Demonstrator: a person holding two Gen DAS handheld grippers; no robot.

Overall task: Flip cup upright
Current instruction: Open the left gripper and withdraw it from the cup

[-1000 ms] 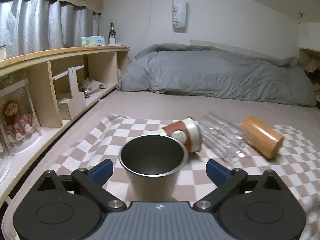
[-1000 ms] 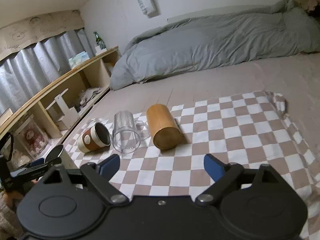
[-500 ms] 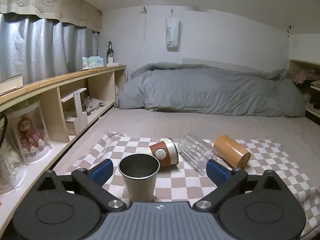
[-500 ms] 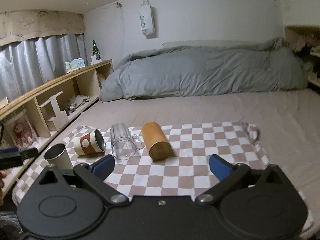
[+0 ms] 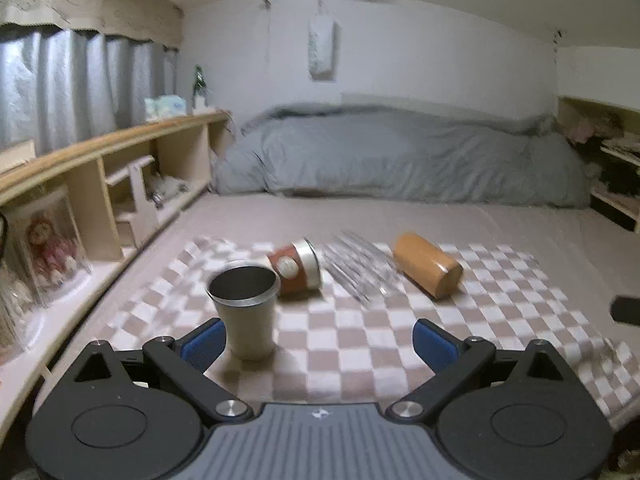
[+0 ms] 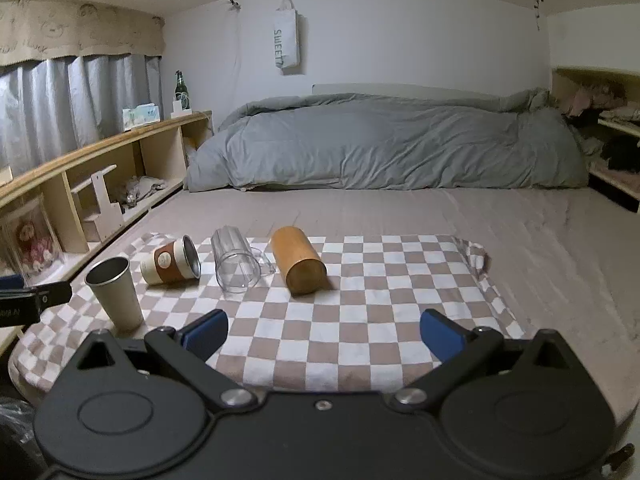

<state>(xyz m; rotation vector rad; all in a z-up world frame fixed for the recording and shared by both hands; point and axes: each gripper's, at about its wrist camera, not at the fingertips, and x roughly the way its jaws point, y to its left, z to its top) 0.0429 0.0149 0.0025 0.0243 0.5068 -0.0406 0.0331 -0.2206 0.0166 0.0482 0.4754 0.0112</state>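
Grey duvet (image 6: pixel 384 144), wooden shelf (image 6: pixel 100 152) — green bottle (image 6: pixel 181 90), hanging bag (image 6: pixel 286 42)

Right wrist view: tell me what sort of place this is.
Most likely a bedroom. A rumpled grey duvet lies across a wide mattress, a curtained window runs along the left side above a low wooden shelf, and the cups sit on a checkered cloth spread over the bed.

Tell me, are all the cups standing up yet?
Not yet. The steel cup stands upright. Both grippers, left and right, are open and hold nothing. The brown-sleeved cup, clear glass and wooden cup lie on their sides on the checkered cloth.
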